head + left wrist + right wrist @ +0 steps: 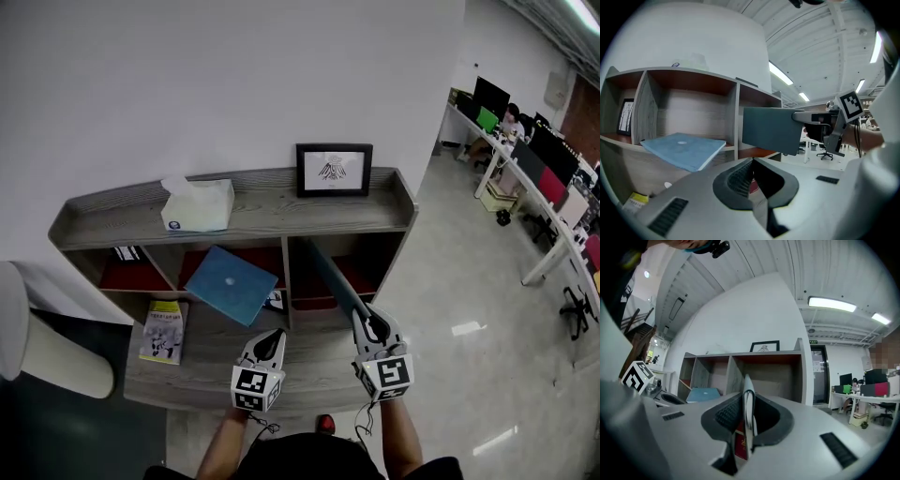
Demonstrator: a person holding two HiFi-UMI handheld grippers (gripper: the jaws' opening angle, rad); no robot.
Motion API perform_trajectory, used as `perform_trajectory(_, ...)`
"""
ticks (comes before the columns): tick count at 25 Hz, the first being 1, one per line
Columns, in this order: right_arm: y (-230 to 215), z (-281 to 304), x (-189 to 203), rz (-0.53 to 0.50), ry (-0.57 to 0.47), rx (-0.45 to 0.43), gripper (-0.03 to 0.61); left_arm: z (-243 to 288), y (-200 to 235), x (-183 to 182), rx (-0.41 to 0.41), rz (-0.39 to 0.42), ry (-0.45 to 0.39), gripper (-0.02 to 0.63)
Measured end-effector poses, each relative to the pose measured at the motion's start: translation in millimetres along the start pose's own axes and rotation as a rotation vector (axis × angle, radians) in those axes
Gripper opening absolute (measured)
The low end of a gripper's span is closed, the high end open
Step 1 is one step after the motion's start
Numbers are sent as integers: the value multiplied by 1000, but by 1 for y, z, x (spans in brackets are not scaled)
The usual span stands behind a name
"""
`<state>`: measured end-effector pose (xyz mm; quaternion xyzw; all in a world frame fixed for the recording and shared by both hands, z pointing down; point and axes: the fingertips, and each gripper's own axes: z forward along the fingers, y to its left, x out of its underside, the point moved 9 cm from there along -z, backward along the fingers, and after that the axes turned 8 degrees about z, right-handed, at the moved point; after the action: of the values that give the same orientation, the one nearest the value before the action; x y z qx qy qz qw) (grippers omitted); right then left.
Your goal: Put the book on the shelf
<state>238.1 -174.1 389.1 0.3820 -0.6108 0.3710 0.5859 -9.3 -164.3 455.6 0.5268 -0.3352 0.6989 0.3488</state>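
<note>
A dark teal book (330, 279) stands edge-on in my right gripper (368, 324), which is shut on its near end. The book's far end points into the right compartment of the grey wooden shelf (375, 216). In the right gripper view the book's thin edge (748, 399) sits between the jaws, in line with the shelf's divider. My left gripper (274, 334) hovers beside it, shut and empty, facing the middle compartment. In the left gripper view the teal book (771, 129) hangs to the right, broad side on.
A light blue book (230, 284) lies tilted in the middle compartment. A yellow booklet (164, 331) lies on the low ledge at left. A tissue box (197, 204) and framed picture (334, 170) stand on top. Office desks (534, 159) run along the right.
</note>
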Motion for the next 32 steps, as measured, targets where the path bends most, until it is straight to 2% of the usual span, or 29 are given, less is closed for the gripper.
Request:
perform_trajectory(8, -19, 28, 2, -26, 11, -130, 71, 10, -10, 0, -107, -25, 14, 6)
perform_trajectory(20, -37, 56, 12, 30, 19, -227, 71, 2, -18, 9, -233, -62, 43, 6)
perform_trajectory(27, -67, 63, 20, 184, 29, -216, 72, 5, -29, 10, -244, -58, 56, 6)
perform_trajectory(32, -84, 63, 28, 235, 22, -190, 72, 4, -33, 13, -255, -57, 75, 6)
